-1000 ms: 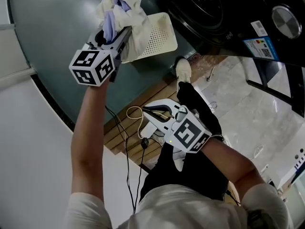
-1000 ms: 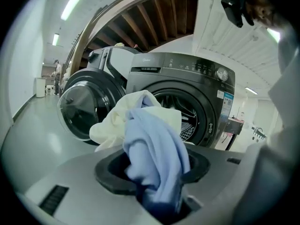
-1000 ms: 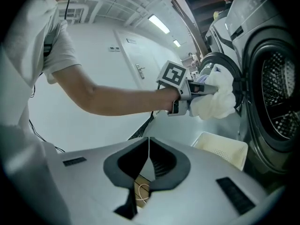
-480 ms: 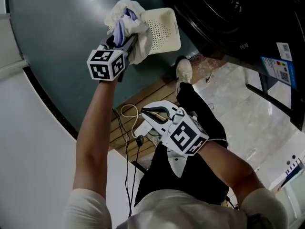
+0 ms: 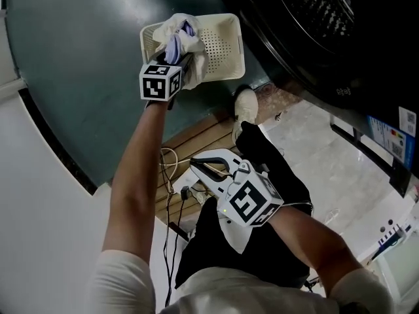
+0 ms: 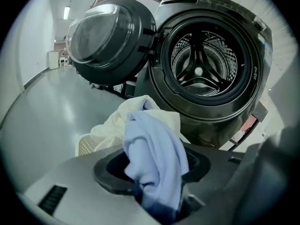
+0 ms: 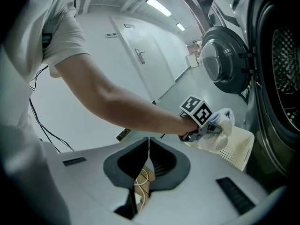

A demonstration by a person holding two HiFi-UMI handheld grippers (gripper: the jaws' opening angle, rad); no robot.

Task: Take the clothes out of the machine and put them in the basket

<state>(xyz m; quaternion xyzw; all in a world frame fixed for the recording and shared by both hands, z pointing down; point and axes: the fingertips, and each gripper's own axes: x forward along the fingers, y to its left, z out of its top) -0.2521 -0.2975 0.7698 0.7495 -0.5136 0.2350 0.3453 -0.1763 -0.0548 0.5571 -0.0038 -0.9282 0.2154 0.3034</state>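
Washing machine (image 5: pixel 340 64) fills the upper right of the head view, dark front-loader. Its door (image 6: pixel 110 36) is swung open, at the upper left of the left gripper view. Drum (image 6: pixel 202 69): only bare perforated wall and paddles show inside.

Basket (image 5: pixel 222 44): cream perforated plastic, top centre of the head view, on the floor just beside the machine's front. The right part of its inside shows bare plastic.

Clothes bundle (image 5: pixel 182 34) sits over the basket's left part. It's a cream cloth (image 6: pixel 117 121) plus a pale lilac cloth (image 6: pixel 154 153). Can't tell if it touches the basket bottom.

Left gripper (image 5: pixel 183 57): jaws clamped on the bundle, with lilac cloth filling the gap.

Right gripper (image 5: pixel 200 165): centre of the head view, well apart from the basket. Jaws are together with nothing between them.

Cables (image 5: pixel 171 175) lie on the floor below the basket.
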